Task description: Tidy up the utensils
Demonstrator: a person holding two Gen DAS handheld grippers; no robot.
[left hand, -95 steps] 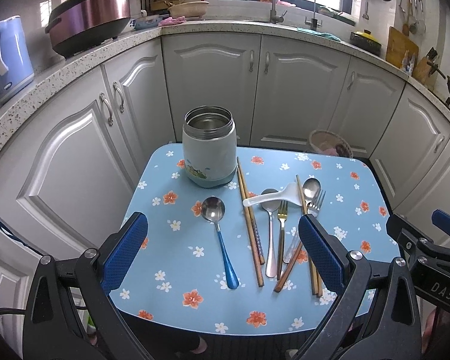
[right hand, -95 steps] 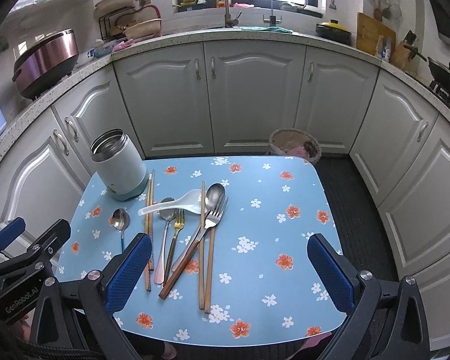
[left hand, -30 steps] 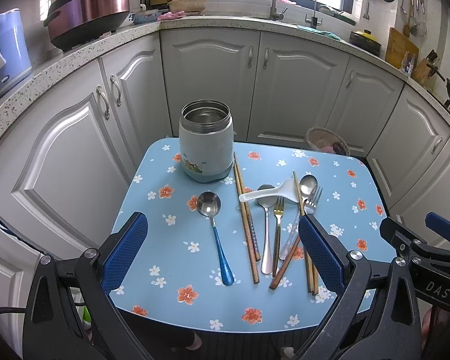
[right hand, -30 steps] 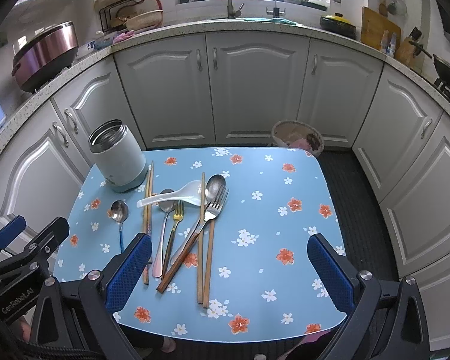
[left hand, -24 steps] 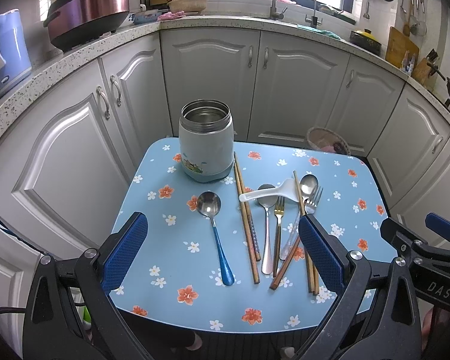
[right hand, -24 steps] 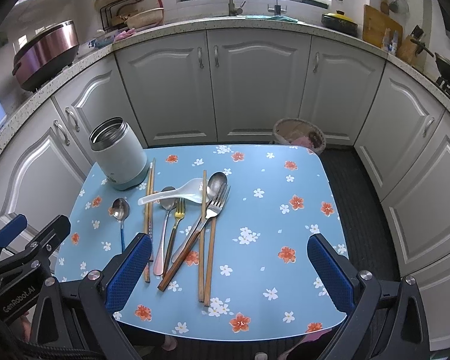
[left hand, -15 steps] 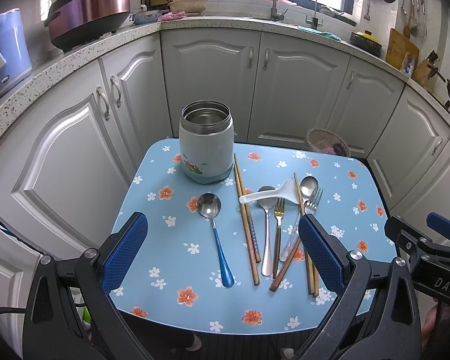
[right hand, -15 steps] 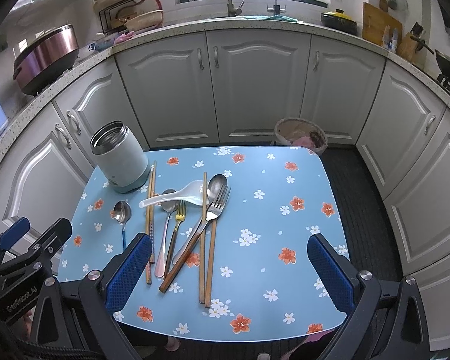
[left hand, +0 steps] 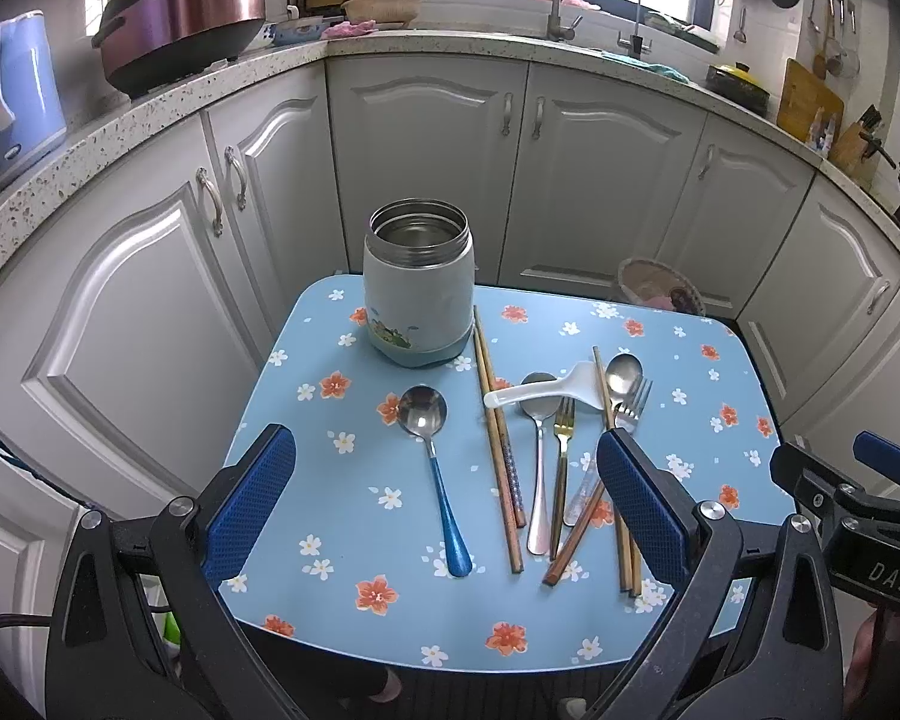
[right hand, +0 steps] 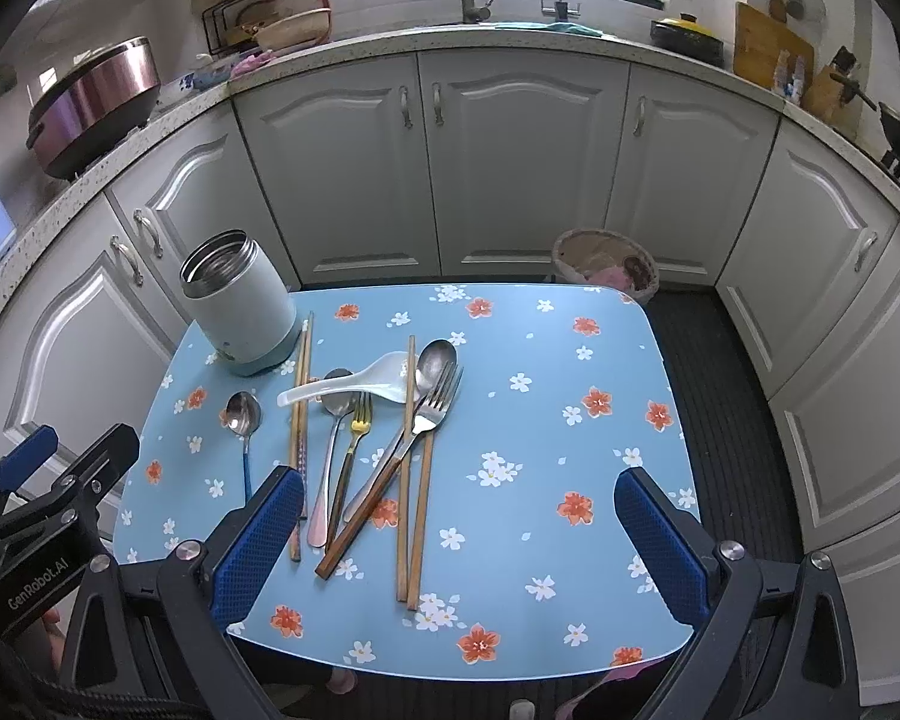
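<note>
- Since the earlier frames only the cameras drift a little; the utensils and jar lie where they were, and both claws stay spread over the near edge.
- The left claw (left hand: 444, 489) is spread wide, holding nothing, above the near left part of the worktop (left hand: 690, 324).
- The right claw (right hand: 459, 531) is also spread wide and empty, above the near right part, where the floral top is bare.
- The jar (left hand: 418, 282) stands upright and open at the far left corner.
- A blue-handled spoon (left hand: 435, 462) lies alone in front of the jar, bowl toward it.
- Just beside the jar's right side, a chopstick pair (left hand: 498, 450) runs toward the near edge.
- A white spoon (left hand: 543, 391) lies crosswise, resting on the chopsticks and on the bowl of a pink-handled spoon (left hand: 537, 468).
- A gold fork (left hand: 563, 456) lies just right of that spoon.
- Further right, a steel spoon (right hand: 435, 363), a fork (right hand: 426, 420) and a second chopstick pair (right hand: 411, 480) overlap in a loose heap.
- A basket (right hand: 606, 264) sits on the floor beyond the worktop, by the cabinets (right hand: 522, 150).
</note>
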